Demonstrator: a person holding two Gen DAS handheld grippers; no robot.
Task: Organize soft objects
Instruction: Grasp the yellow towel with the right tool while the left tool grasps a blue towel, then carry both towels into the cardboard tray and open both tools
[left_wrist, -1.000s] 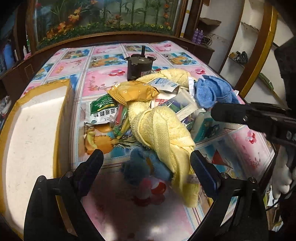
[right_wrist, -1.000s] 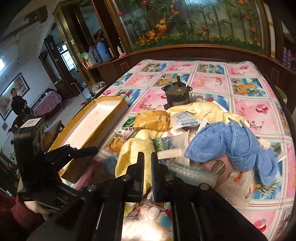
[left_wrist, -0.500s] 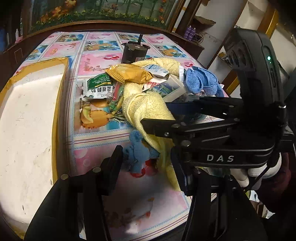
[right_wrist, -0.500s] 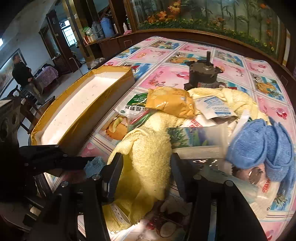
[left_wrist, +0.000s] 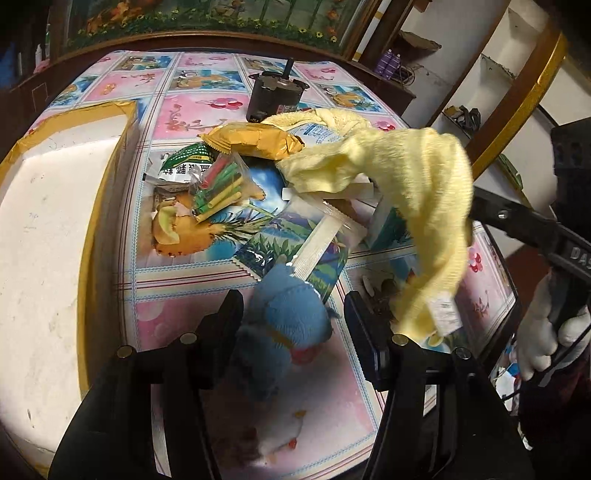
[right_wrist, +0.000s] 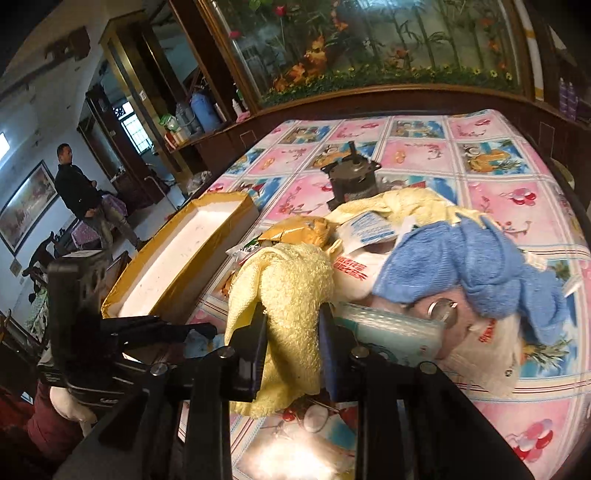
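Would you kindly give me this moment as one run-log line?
right gripper: shut on yellow towel, lifted | left gripper: open around blue plush toy | white tray: nothing inside

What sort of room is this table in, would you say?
Most likely a lived-in family home. A floral plastic tablecloth covers the table, a large glass panel of artificial flowers backs it, and dark wooden cabinets hold bottles and household bits.
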